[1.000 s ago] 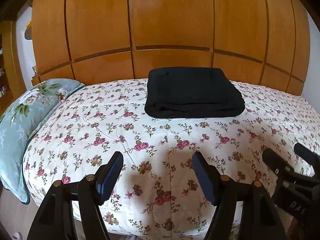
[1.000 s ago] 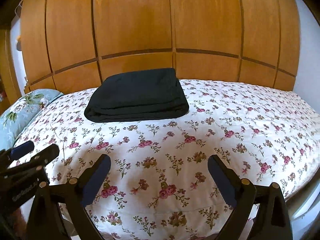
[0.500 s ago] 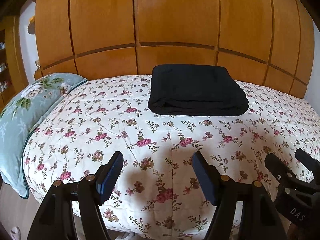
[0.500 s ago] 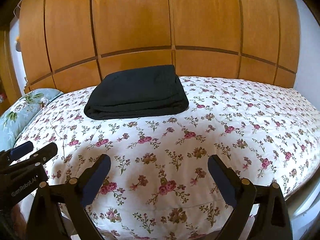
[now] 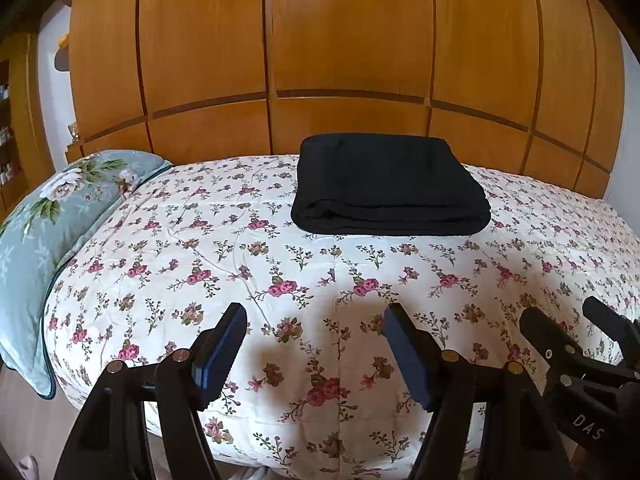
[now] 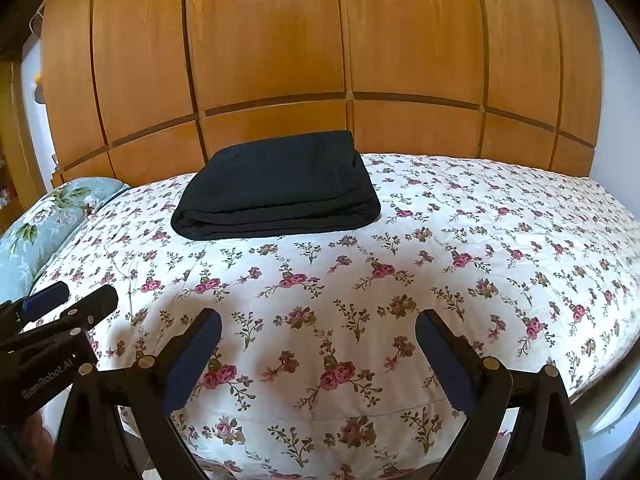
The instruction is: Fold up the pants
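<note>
The black pants lie folded into a neat rectangle at the far side of the floral bedspread, near the wooden wall; they also show in the right wrist view. My left gripper is open and empty, held at the bed's near edge, well short of the pants. My right gripper is open and empty too, beside it at the near edge. Each gripper shows in the other's view: the right one and the left one.
A pale green floral pillow lies at the left end of the bed. Wooden wardrobe panels stand right behind the bed. A shelf unit stands at far left. The bed's right end carries only the spread.
Both grippers have drawn back and risen slightly from the bed, so the pants look a little farther away. The pants have not moved and the jaws stay open.
</note>
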`<control>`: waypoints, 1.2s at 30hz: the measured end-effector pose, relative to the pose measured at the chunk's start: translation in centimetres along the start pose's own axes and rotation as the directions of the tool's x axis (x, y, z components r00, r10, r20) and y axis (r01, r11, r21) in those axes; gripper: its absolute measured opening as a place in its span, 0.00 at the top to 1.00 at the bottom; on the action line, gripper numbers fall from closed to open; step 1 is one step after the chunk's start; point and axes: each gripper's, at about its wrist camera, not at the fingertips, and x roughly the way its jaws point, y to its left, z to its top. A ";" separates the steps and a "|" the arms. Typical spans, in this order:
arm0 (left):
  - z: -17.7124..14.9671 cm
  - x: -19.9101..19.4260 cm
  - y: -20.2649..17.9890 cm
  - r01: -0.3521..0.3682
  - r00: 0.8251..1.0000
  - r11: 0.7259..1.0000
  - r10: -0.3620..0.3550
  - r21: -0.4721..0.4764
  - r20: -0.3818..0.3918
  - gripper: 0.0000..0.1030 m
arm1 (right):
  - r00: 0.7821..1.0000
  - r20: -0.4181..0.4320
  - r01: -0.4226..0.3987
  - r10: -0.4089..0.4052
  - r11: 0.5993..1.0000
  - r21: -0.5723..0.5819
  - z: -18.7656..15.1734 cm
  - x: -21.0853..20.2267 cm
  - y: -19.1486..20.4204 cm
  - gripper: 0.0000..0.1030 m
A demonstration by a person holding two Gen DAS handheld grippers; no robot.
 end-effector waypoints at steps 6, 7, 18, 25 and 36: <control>-0.1 0.4 0.2 0.007 1.000 1.000 -0.007 -0.015 -0.024 0.30 | 1.000 -0.003 0.001 -0.001 1.000 0.003 0.0 0.1 0.0 0.05; -0.1 0.4 0.2 0.010 1.000 1.000 -0.010 -0.020 -0.027 0.30 | 1.000 -0.003 0.000 0.000 1.000 0.003 0.0 0.1 0.0 0.05; -0.2 0.6 0.0 -0.001 0.999 1.000 0.001 -0.008 -0.032 0.31 | 1.000 -0.011 -0.003 0.003 1.000 0.002 -0.1 0.3 0.0 0.05; -0.3 0.7 0.0 0.005 0.999 1.000 -0.005 -0.002 -0.041 0.31 | 1.000 -0.015 -0.002 0.002 1.000 0.004 -0.1 0.5 -0.1 0.05; -0.5 1.2 0.0 0.007 0.998 1.000 -0.006 0.004 -0.056 0.31 | 1.000 -0.023 0.000 0.000 1.000 0.007 -0.2 0.8 -0.1 0.05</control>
